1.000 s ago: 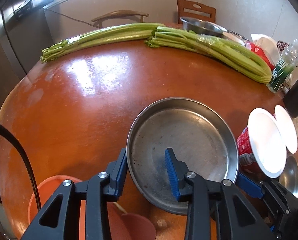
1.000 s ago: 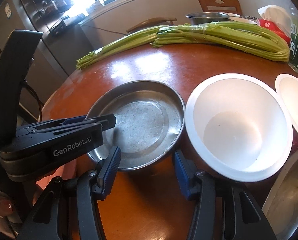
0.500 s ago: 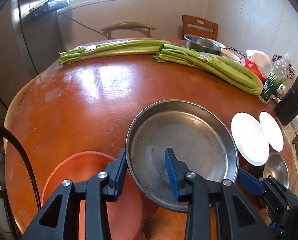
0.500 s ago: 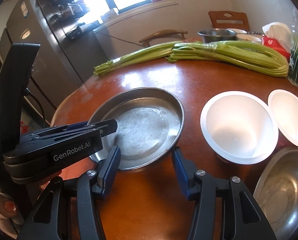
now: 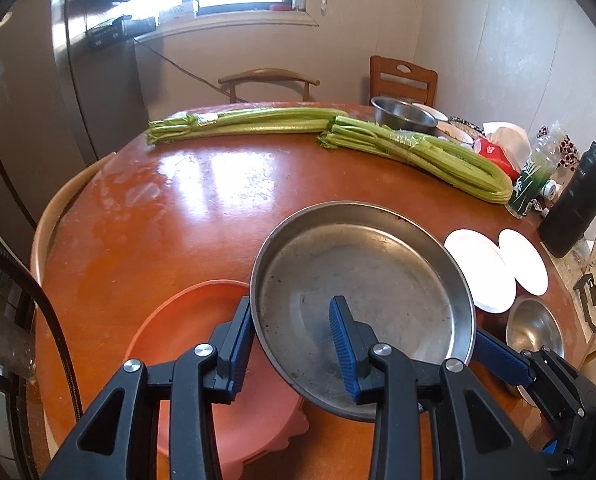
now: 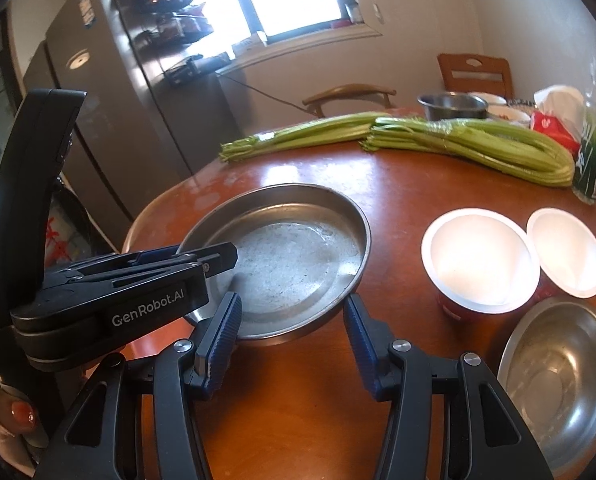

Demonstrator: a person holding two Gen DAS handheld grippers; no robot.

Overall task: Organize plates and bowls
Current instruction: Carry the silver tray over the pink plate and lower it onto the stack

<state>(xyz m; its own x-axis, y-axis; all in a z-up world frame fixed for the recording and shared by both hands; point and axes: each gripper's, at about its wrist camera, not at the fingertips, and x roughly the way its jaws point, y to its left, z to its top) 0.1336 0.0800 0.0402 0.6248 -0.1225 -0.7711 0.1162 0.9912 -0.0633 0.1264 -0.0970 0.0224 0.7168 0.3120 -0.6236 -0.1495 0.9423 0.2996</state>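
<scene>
The left gripper [image 5: 294, 344] had its jaws clamped on the near rim of the steel plate [image 5: 362, 280], one finger outside the rim and one inside, holding it tilted above the bench [image 5: 186, 208]. An orange plate [image 5: 202, 320] lay below, just left of those jaws. The right gripper [image 6: 292, 338] had its jaws apart and held nothing (the steel plate's edge sat just ahead of them). To their right stood two white cups [image 6: 478, 256] and a steel bowl [image 6: 558, 376].

Your grippers [image 6: 290, 344] are black with ribbed blue pads [image 5: 344, 354], silver screws, "GenRobot.AI" lettering; that's possibly a cable [image 5: 26, 300].
</scene>
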